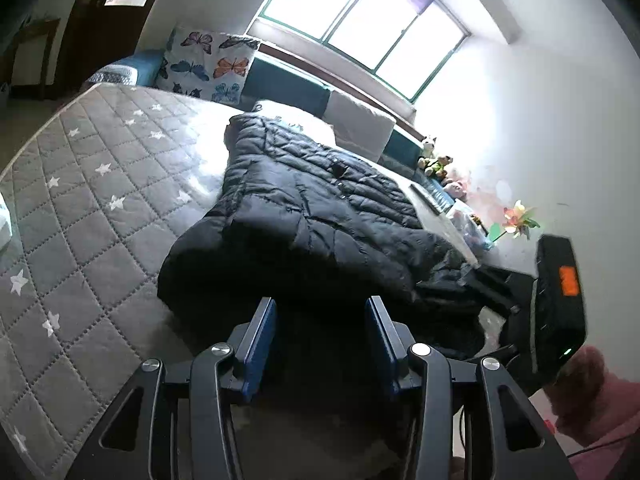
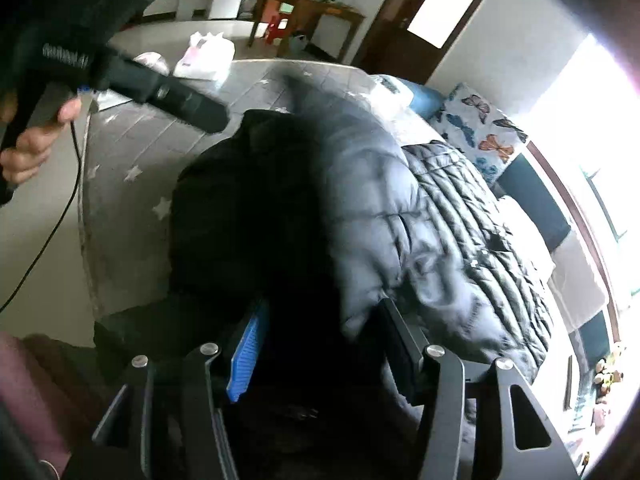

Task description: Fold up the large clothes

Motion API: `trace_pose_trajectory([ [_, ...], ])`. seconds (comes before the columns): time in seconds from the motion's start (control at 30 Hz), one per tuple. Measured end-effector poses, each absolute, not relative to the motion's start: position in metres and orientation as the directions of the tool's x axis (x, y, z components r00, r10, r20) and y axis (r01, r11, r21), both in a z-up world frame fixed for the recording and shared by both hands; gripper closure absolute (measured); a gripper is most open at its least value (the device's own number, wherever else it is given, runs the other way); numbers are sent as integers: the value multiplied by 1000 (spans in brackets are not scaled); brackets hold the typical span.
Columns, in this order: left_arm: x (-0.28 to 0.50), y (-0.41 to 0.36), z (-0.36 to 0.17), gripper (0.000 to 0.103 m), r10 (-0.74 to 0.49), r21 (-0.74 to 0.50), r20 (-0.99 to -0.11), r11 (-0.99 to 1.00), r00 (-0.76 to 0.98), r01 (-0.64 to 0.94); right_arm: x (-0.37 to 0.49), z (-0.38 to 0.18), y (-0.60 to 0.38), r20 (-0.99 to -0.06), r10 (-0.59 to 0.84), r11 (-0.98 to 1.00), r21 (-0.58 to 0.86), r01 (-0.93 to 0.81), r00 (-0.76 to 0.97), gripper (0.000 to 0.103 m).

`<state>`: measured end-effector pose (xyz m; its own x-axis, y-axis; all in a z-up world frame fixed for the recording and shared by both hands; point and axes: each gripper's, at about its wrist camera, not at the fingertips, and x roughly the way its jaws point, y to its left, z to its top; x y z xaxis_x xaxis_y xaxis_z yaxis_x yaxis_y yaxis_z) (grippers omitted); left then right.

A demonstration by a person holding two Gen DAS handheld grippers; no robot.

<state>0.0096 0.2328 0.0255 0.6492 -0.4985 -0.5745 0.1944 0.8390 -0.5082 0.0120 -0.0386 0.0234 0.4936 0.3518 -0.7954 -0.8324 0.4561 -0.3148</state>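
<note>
**Puffer jacket half folded on the bed, both grippers at its near edge**

The dark quilted puffer jacket (image 1: 320,216) lies along the bed, its near end bunched toward the person and its far end reaching the pillows. The left gripper (image 1: 320,320) hovers over the near hem, jaws moderately apart with no cloth visibly pinched between the blue pads. The right gripper (image 2: 320,328) stands partly open over the jacket's dark near fold; fabric sits between the jaws, but the pads do not appear to press on it.

The risk, as I judge it, is the padding: thick, slippery fill may spring back and undo a fold, and a shallow pinch could catch only the outer shell, letting the bulk slide off. The near end also lies close to the mattress edge, so a careless tug might drag it over.

The surface is a grey quilted mattress cover (image 1: 80,184) with white stars, soft and yielding. A butterfly pillow (image 1: 208,64) leans at the far left, small plush toys (image 1: 434,162) sit far right under a bright window (image 1: 360,16).
</note>
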Motion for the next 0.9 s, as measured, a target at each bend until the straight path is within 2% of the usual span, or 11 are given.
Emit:
trace_pose_trajectory([
  [0.17,9,217,50,51,-530,-503,-537,826,656,256,7,35,-39,-777,388,466,-299,-833,496,42],
  [0.37,10,186,84,49,-577,-441,-476,810,664,387,22,74,-93,-754,464,586,-132,-799,465,42],
  [0.6,56,139,79,45,-548,-328,-542,836,637,440,76,75,-184,-755,354,799,-63,-598,552,42],
  [0.77,82,117,43,45,-387,-164,-650,912,654,377,100,45,-220,-788,297,860,-23,-509,539,42],
  [0.83,85,117,22,45,-336,-118,-672,928,660,352,106,26,-230,-805,273,877,-17,-480,526,42],
  [0.9,86,120,8,45,-332,-122,-666,932,668,342,108,9,-237,-804,299,885,32,-464,514,39],
])
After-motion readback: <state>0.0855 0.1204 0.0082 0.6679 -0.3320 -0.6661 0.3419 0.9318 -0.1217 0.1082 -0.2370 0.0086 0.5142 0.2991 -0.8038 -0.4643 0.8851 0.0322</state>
